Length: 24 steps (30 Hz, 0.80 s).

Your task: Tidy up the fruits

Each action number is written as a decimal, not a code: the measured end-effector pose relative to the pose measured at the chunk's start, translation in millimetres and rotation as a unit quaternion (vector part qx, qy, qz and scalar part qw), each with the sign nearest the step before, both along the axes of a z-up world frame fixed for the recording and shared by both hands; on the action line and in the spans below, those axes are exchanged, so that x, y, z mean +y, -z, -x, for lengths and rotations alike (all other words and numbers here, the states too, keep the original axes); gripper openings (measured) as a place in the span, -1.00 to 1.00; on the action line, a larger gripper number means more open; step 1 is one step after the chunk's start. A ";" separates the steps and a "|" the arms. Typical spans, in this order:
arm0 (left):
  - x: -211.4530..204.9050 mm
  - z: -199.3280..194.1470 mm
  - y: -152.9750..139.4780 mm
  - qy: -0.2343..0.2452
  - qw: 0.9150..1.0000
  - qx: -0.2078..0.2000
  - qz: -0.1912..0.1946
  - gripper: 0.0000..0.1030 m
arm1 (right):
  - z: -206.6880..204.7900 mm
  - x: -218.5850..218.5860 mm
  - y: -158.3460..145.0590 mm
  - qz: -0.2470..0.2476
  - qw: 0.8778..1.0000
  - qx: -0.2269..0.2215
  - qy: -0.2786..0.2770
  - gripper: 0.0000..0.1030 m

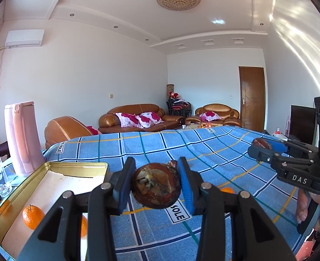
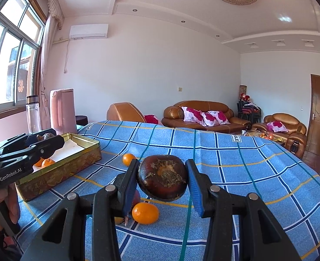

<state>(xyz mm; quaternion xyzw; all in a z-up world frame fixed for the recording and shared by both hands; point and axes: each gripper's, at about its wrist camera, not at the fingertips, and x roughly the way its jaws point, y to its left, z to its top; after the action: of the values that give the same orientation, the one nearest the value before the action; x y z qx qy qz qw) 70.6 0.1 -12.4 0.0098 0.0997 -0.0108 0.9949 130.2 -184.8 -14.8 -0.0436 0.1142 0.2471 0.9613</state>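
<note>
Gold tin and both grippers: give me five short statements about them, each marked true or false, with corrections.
1. The left gripper holds a dark brown fruit. True.
2. The right gripper is open with nothing in it. False: it is shut on a second dark brown fruit.
3. The gold tin has oranges in it. True.
4. The tin's lid is on. False: it is open at the top.
5. No oranges lie on the blue checked cloth. False: a loose orange lies there.
</note>
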 end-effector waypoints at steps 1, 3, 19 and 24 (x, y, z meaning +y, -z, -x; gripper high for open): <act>0.8 0.0 -0.1 0.000 1.000 0.000 0.002 -0.19 | -0.4 0.2 0.0 0.000 1.000 0.001 -0.001 -0.12; 2.1 0.1 -0.4 -0.003 1.000 0.001 0.004 -0.19 | 0.3 -0.5 -0.5 -0.001 1.000 -0.001 -0.001 -0.12; 18.1 1.7 -0.6 -0.019 1.000 0.009 0.019 -0.19 | 5.9 26.0 -0.6 0.018 0.999 -0.005 -0.034 -0.12; 27.6 4.4 -1.8 -0.031 0.999 0.012 0.023 -0.19 | 7.3 45.1 -1.4 0.022 0.998 0.003 -0.057 -0.12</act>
<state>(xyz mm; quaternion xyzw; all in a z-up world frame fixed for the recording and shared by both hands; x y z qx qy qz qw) 66.2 27.8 -10.7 -0.0168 0.1114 0.0179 0.9935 122.8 -139.7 -13.4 -0.0705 0.1203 0.2995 0.9439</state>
